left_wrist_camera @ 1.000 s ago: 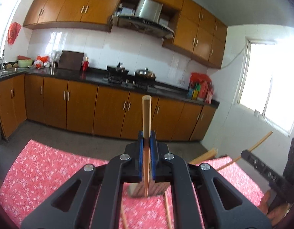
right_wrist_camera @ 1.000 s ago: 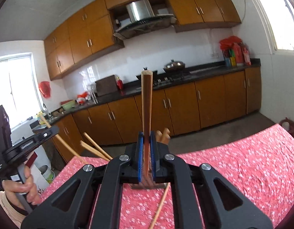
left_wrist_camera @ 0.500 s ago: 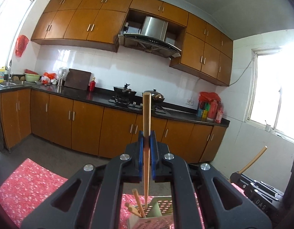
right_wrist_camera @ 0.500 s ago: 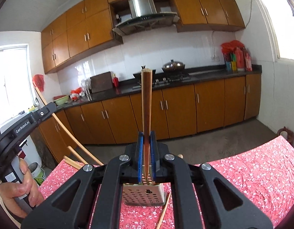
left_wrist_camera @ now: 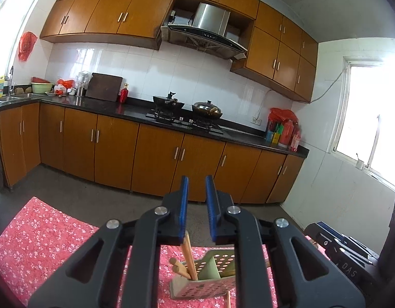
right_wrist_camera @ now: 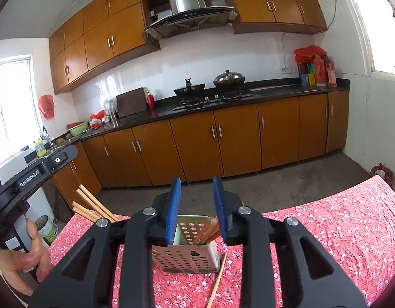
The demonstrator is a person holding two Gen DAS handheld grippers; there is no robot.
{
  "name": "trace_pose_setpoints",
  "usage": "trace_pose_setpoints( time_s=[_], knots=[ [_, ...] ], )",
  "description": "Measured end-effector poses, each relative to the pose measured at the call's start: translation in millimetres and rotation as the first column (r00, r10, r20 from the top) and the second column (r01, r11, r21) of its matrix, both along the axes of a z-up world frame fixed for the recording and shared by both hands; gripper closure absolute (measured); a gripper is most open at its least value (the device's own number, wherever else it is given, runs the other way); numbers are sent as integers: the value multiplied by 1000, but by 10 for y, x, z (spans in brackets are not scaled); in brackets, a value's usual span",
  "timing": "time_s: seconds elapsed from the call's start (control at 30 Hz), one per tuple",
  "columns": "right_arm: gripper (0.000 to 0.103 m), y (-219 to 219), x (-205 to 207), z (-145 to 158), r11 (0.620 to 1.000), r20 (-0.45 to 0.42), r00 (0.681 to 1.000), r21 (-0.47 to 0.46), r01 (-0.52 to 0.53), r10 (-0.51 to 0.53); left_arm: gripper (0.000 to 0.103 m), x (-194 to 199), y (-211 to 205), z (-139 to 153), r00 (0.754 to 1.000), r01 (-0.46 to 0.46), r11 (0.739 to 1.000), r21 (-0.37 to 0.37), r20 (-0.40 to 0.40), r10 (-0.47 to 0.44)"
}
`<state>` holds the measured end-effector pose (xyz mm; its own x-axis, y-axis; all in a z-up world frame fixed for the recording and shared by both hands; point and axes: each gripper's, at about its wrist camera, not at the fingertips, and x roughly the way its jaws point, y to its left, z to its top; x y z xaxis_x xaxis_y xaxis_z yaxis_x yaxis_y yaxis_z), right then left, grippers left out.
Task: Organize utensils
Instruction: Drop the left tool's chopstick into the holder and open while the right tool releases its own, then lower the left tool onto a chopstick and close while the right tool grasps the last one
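Note:
A pale perforated utensil holder (left_wrist_camera: 213, 282) (right_wrist_camera: 187, 256) stands on the red flowered tablecloth (left_wrist_camera: 43, 243), just below both grippers. My left gripper (left_wrist_camera: 196, 179) is opening, with nothing between its blue pads. Wooden chopsticks (left_wrist_camera: 188, 256) stand in the holder right under the left pad, free of it. My right gripper (right_wrist_camera: 196, 179) is opening wider, with an empty gap as well. Brown chopsticks (right_wrist_camera: 213, 231) lean in the holder's right part. One loose chopstick (right_wrist_camera: 218, 277) lies on the cloth against the holder.
The right wrist view shows a hand (right_wrist_camera: 25, 256) holding the left gripper's body (right_wrist_camera: 43, 169) at the left, with more chopsticks (right_wrist_camera: 92, 205) slanting out beside it. Across a strip of grey floor run brown cabinets (left_wrist_camera: 159, 154) and a dark counter.
Both grippers were shut on upright chopsticks. Now both have opened, and the chopsticks have dropped out of the pads into the holder below. Both views have shifted over the holder.

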<state>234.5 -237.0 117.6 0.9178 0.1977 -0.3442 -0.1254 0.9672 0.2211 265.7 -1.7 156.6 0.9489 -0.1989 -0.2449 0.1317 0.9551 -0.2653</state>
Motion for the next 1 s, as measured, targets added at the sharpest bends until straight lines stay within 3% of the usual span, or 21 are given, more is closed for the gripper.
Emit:
trace_pose_setpoints(
  time_s=[0.2, 0.3, 0.47, 0.6, 0.73, 0.83, 1.0],
  knots=[
    [76, -159, -255, 147, 999, 49, 998, -2, 48, -48, 87, -299, 193, 76, 1000, -16, 1000, 14, -5, 16],
    [76, -320, -400, 108, 995, 34, 994, 6, 99, -100, 87, -462, 351, -18, 998, -37, 999, 29, -42, 38],
    [76, -617, -514, -280, 982, -75, 979, -8, 191, -191, 87, -676, 624, -422, 987, -90, 991, 95, -125, 102],
    [76, -733, -466, -841, 975, -224, 949, -45, 219, -224, 87, -739, 804, -979, 958, -112, 981, 156, -246, 148],
    [76, -566, -452, -1402, 988, -368, 918, -37, 148, -151, 87, -775, 871, -1507, 918, -89, 984, 157, -370, 142],
    [77, -256, -469, -1762, 999, -450, 893, 30, 32, -15, 87, -811, 826, -1819, 889, -56, 989, 140, -444, 113],
    [77, 178, -479, -1994, 997, -487, 870, 44, -66, 79, 87, -899, 671, -1989, 881, 6, 992, 124, -471, 53]
  ],
)
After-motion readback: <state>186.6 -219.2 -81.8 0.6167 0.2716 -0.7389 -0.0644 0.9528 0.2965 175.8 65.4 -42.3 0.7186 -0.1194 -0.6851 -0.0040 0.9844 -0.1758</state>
